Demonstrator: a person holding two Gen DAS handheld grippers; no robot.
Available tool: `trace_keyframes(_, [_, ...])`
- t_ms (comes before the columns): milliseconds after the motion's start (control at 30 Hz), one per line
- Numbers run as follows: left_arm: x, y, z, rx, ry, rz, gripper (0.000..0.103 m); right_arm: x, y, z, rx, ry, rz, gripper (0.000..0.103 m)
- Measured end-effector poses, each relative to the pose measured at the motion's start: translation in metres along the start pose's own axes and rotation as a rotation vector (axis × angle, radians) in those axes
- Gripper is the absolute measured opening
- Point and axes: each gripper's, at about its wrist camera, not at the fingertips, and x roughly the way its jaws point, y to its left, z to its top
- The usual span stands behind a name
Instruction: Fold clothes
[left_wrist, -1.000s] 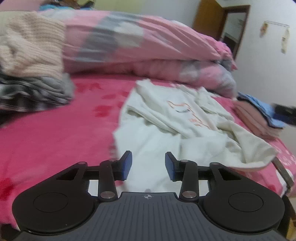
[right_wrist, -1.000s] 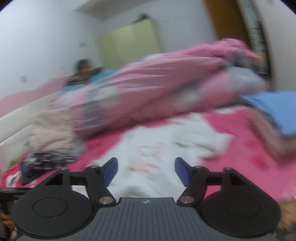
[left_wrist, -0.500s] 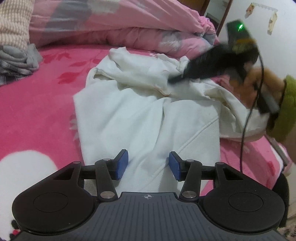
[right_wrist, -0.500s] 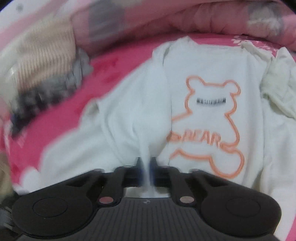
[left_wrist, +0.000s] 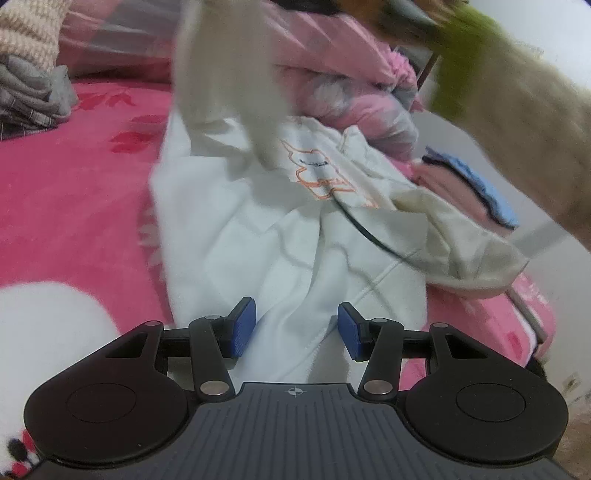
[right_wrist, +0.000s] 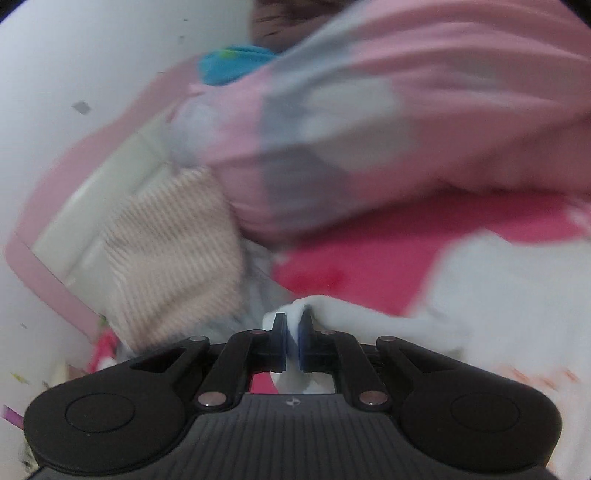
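Observation:
A white sweatshirt (left_wrist: 280, 236) with an orange bear print lies crumpled on the pink bed. My left gripper (left_wrist: 295, 328) is open, its blue pads either side of the sweatshirt's near hem, not closed on it. My right gripper (right_wrist: 293, 339) is shut on a fold of the white sweatshirt (right_wrist: 354, 317) and holds it lifted. In the left wrist view that lifted part hangs as a blurred strip (left_wrist: 229, 74) from the top of the frame, with the person's sleeved arm (left_wrist: 517, 122) at upper right.
A rolled pink and grey duvet (left_wrist: 332, 66) lies along the back of the bed. A stack with a beige knit sweater (right_wrist: 173, 266) sits at the left. Folded pink and blue clothes (left_wrist: 469, 181) sit at the right edge. The pink bedsheet (left_wrist: 74, 177) shows at left.
My right gripper, shut on the sweatshirt fold, has lifted it up and swung towards the left of the bed. My left gripper has stayed open at the hem.

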Motion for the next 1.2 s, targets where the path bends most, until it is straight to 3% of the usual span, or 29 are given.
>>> trace_keyframes(133, [-0.001, -0.001, -0.001, 0.002, -0.011, -0.002, 0.049, 0.075, 0.021, 0.030, 0.085, 0.021, 0.088, 0.009])
trace_keyframes(233, [-0.001, -0.002, -0.002, 0.003, -0.014, -0.002, 0.049, 0.132, 0.020, 0.031, 0.170, 0.097, 0.098, 0.032])
trace_keyframes(333, [-0.001, -0.002, -0.001, 0.001, -0.016, -0.004, 0.049, 0.155, 0.021, 0.020, 0.158, 0.156, 0.052, 0.036])
trace_keyframes(500, [-0.001, -0.002, 0.000, -0.012, -0.015, 0.002, 0.049, 0.119, 0.021, 0.021, 0.126, 0.079, 0.065, 0.041])
trace_keyframes(633, [0.000, -0.003, 0.000, -0.018, -0.013, 0.011, 0.049, 0.044, 0.014, 0.016, 0.092, -0.041, 0.102, 0.044])
trace_keyframes(733, [0.000, -0.005, 0.002, -0.021, -0.007, 0.019, 0.049, -0.010, -0.003, -0.006, 0.089, -0.074, 0.051, 0.044])
trace_keyframes(900, [0.002, -0.007, 0.004, -0.033, 0.004, 0.032, 0.049, -0.073, -0.065, -0.070, 0.219, -0.048, -0.035, 0.044])
trace_keyframes(1000, [0.002, -0.010, 0.005, -0.023, 0.013, 0.055, 0.049, -0.054, -0.098, -0.100, 0.314, 0.038, -0.096, 0.044])
trace_keyframes(1100, [0.003, -0.016, 0.005, -0.010, 0.022, 0.090, 0.049, 0.002, -0.116, -0.118, 0.400, 0.152, -0.054, 0.043])
trace_keyframes(1200, [0.003, -0.020, 0.007, -0.010, 0.032, 0.118, 0.049, 0.072, -0.109, -0.117, 0.409, 0.238, -0.018, 0.041])
